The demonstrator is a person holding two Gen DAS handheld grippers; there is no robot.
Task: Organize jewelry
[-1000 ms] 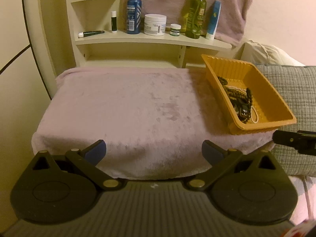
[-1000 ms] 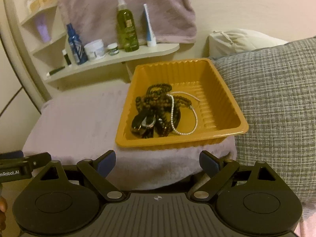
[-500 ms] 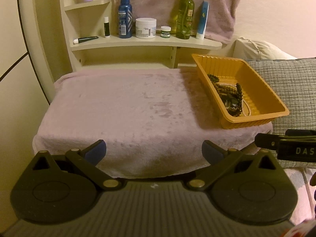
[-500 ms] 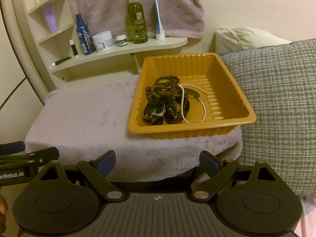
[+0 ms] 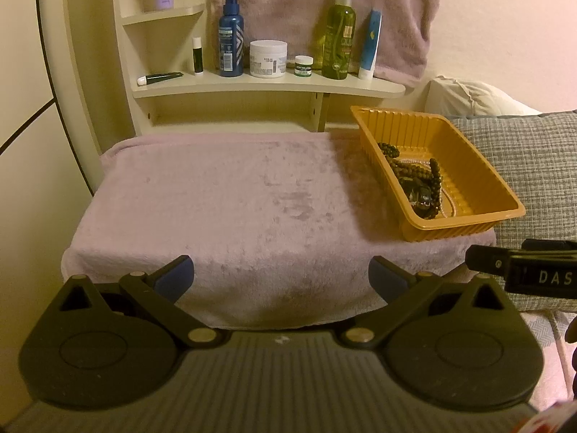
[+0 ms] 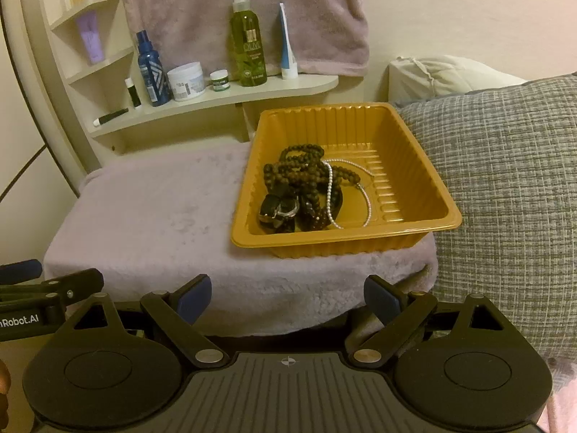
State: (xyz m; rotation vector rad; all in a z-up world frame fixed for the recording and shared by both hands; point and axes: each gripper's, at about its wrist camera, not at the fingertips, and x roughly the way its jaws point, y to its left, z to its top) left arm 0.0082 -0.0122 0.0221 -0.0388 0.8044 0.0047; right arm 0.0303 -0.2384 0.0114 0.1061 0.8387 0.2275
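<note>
An orange plastic tray (image 6: 425,180) (image 5: 483,180) sits on the right end of a lilac towel-covered surface (image 6: 162,213) (image 5: 223,195). In it lie dark bead strands (image 6: 299,169) (image 5: 414,173), a white pearl necklace (image 6: 366,198) and a black wristwatch (image 6: 277,211) (image 5: 420,196), tangled together. My left gripper (image 5: 281,278) is open and empty, held back from the towel's front edge. My right gripper (image 6: 286,297) is open and empty, in front of the tray. Each gripper shows at the edge of the other's view.
A cream shelf unit (image 5: 267,86) behind the towel holds a blue spray bottle (image 5: 230,36), a white jar (image 5: 268,58), a green bottle (image 5: 337,36) and tubes. A towel hangs above (image 6: 245,11). A grey checked cushion (image 6: 505,187) lies right of the tray.
Both grippers have pulled back from the towel and tray; the scene looks smaller and farther. The jewelry and tray have not moved. Both grippers stay open.
</note>
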